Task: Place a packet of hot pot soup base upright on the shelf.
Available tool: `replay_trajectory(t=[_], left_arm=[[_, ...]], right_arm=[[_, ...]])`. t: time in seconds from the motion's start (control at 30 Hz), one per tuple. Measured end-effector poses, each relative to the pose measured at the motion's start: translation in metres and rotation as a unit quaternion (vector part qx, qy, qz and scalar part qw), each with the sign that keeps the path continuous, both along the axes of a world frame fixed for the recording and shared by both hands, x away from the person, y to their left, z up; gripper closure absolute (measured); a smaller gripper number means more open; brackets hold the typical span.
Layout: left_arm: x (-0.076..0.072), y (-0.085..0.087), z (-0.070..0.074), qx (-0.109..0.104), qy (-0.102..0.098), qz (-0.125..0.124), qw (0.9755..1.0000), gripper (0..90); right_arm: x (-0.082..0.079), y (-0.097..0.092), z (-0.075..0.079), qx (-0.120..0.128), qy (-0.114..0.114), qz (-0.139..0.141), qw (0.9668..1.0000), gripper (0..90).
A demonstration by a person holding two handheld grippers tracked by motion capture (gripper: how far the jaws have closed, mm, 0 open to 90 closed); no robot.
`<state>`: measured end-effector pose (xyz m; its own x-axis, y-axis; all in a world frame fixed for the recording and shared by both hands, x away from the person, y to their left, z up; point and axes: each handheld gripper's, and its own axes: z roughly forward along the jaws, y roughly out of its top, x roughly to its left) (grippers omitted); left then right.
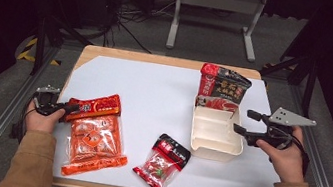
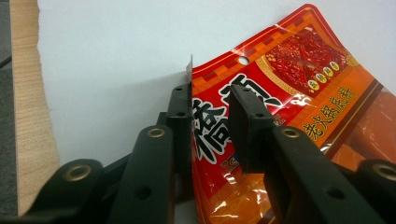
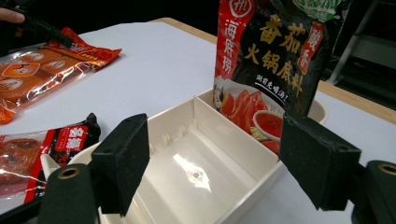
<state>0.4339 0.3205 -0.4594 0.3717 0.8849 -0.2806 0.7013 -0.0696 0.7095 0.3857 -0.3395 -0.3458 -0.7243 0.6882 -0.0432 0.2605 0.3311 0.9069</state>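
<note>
A large orange-red sauce packet (image 1: 94, 135) lies flat at the table's front left. My left gripper (image 1: 72, 107) is at its top-left corner. In the left gripper view the jaws (image 2: 210, 100) stand open astride the packet's (image 2: 289, 93) printed top edge, a gap showing on one side. A cream divided tray (image 1: 210, 153) sits right of centre, with a black and red pouch (image 1: 221, 87) standing upright in its far compartment. My right gripper (image 1: 244, 122) is wide open at the tray's right rim. Its jaws (image 3: 217, 135) frame the tray's bare near compartment (image 3: 201, 186) and the pouch (image 3: 271, 60).
A small red and black snack packet (image 1: 162, 163) lies between the big packet and the tray, near the front edge; it also shows at the left of the right gripper view (image 3: 37, 149). Beyond the white table top (image 1: 154, 91) stand a metal frame (image 1: 215, 10) and floor cables.
</note>
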Motion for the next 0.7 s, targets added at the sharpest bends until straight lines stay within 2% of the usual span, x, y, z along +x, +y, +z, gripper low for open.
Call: replay_trajectory(t=[0.1, 0.17, 0.27, 0.4, 0.57, 0.7], left_arm=[[-0.0004, 0.0003, -0.0001, -0.003, 0.001, 0.003, 1.0000, 83.5], [-0.0005, 0.0005, 0.0001, -0.003, -0.001, -0.001, 1.0000, 86.5], [-0.0008, -0.0019, 0.0000, 0.004, -0.003, -0.003, 1.0000, 86.8], [-0.0009, -0.0071, 0.0002, 0.028, -0.004, -0.009, 0.9996, 85.6], [-0.0007, -0.0073, 0.0000, 0.027, -0.003, -0.010, 0.9996, 85.6], [-0.0010, -0.0072, 0.0004, 0.020, -0.002, -0.005, 0.9998, 89.8]], right_arm=[[0.0000, 0.0004, -0.0001, 0.001, 0.001, 0.001, 1.0000, 25.1], [-0.0001, 0.0004, 0.0000, 0.001, 0.000, 0.001, 1.0000, 25.1], [0.0005, -0.0003, -0.0007, -0.001, 0.001, -0.001, 1.0000, 25.5], [0.0003, 0.0000, -0.0006, -0.001, 0.001, 0.000, 1.0000, 25.6], [0.0004, 0.0010, -0.0005, -0.003, 0.001, 0.002, 1.0000, 26.0], [-0.0001, 0.0028, 0.0002, -0.003, 0.001, 0.004, 1.0000, 28.3]])
